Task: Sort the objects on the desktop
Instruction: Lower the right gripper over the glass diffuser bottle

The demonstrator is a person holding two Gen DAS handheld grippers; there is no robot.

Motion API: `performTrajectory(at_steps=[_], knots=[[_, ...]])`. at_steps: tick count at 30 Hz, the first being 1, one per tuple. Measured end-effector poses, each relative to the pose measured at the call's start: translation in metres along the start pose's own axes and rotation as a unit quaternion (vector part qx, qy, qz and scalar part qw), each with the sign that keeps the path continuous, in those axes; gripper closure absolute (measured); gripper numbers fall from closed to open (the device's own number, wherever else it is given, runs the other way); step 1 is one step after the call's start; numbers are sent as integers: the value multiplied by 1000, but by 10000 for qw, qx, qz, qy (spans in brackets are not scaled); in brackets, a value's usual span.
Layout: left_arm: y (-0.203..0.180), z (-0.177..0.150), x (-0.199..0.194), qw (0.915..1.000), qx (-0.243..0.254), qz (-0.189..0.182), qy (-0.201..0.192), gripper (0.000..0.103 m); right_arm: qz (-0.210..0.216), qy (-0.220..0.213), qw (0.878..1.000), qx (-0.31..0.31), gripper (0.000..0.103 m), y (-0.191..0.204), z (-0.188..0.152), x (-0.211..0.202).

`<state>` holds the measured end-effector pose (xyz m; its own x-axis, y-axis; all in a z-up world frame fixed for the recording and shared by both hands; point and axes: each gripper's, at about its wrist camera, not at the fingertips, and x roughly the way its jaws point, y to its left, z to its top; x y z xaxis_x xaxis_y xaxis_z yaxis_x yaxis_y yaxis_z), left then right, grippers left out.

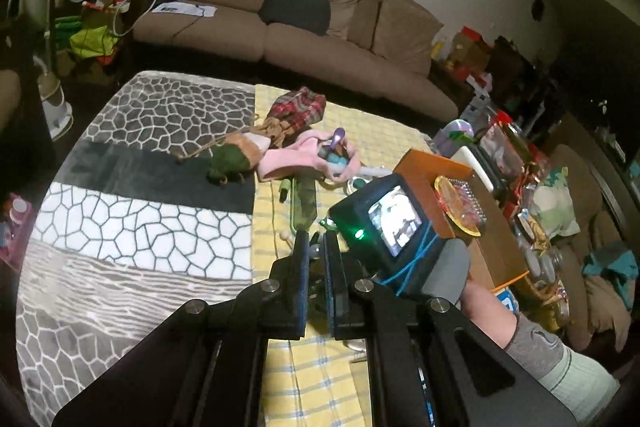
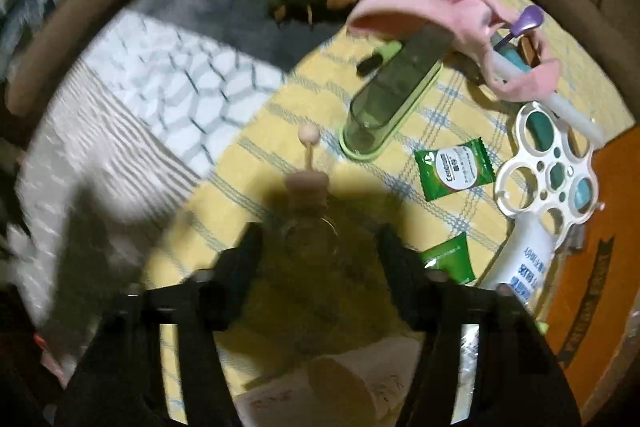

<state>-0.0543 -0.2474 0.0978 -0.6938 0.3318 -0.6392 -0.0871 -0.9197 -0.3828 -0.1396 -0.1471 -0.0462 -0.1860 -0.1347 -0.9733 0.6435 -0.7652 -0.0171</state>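
Glass, small and round, with a wooden stopper and a bead-tipped stick: this little bottle lies on the yellow checked cloth straight ahead of the right gripper, partly in its shadow. Its long axis runs directly away from that gripper, between the two fingers, which stand wide apart on either side without touching it. Motion blur hides finer detail. The left gripper hangs higher above the same cloth, jaws nearly together with only a narrow gap and nothing clearly held. My judgement: the right hand is nearer and better lined up.
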Motion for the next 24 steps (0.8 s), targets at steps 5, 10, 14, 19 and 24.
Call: performTrajectory(at_steps=[5,10,14,19,24], knots=[[0,-2,-1,10000,-14,-19,17,97,758,-329,9954,476,70,-14,-8,-17],[-2,-8,1,9999,-56,-62,80,97,3085,-283,9307,1943,69,-62,-23,-16],[-4,-12,5,9998,-87,-104,148,97,1221,-78,9816,1468,59,-70,-20,-20],[-7,-13,13,9997,-45,-133,200,97,314,-736,9897,1184,55,-88,-11,-58],[-9,-11,19,9996,-50,-177,214,97,308,-803,9950,507,56,-79,-3,-74]])
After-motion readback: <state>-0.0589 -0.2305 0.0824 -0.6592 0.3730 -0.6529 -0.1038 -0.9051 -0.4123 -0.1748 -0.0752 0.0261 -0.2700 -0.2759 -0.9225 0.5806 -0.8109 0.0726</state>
